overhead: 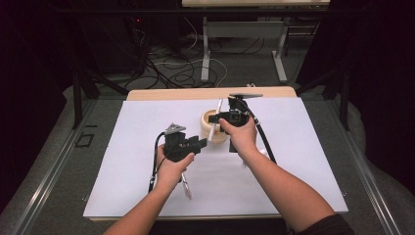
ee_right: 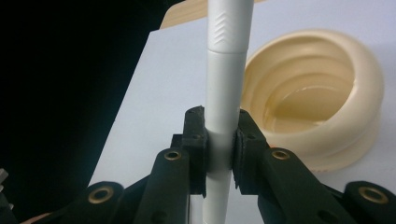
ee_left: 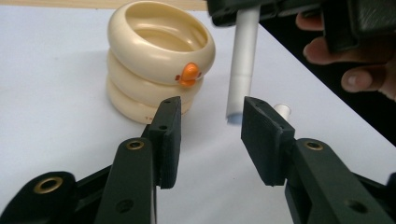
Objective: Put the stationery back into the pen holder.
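While right tongs (ee_right: 219, 149) clamp the pen (ee_right: 226, 93) upright, its axis running 6 to 12, the cup (ee_right: 322, 98) sits at 2; left tongs (ee_left: 210, 135) gape empty, farther off.

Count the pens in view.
2: a white pen clamped in the right gripper; a second pen lying by the left forearm. Blurred white bit by right forearm unclear.

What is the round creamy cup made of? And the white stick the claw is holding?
The cup looks like glossy plastic, maybe glazed ceramic: smooth stacked rings with shiny highlights and a small orange knob. The stick, probably a pen, looks like matte white plastic: even dull surface, a seam line and moulded chevron marks.
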`<move>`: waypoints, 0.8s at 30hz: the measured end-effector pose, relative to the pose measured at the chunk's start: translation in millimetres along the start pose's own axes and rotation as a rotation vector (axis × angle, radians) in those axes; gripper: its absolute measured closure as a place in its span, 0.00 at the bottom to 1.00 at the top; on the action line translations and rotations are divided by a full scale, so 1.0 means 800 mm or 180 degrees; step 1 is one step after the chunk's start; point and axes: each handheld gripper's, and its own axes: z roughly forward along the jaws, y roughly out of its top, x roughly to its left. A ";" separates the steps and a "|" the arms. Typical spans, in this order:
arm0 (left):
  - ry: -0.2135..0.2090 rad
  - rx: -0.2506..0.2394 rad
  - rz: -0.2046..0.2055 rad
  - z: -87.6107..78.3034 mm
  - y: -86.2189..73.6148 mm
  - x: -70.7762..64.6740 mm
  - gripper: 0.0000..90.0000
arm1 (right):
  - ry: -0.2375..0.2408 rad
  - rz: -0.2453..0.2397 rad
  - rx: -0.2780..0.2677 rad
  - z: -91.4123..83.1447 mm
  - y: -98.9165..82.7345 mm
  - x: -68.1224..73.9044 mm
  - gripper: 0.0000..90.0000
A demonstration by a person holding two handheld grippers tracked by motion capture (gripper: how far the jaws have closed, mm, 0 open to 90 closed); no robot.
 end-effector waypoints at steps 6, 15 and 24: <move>0.0074 0.0017 0.0005 -0.004 0.004 0.007 0.59 | -0.0120 -0.0086 -0.0094 0.000 0.017 0.003 0.87; 0.0172 0.0009 0.0022 -0.007 0.009 0.018 0.52 | -0.0326 -0.0223 -0.0269 0.002 0.043 0.006 0.87; 0.0273 -0.0040 0.0021 -0.014 0.015 0.028 0.48 | -0.0535 -0.0394 -0.0424 0.010 0.061 0.004 0.87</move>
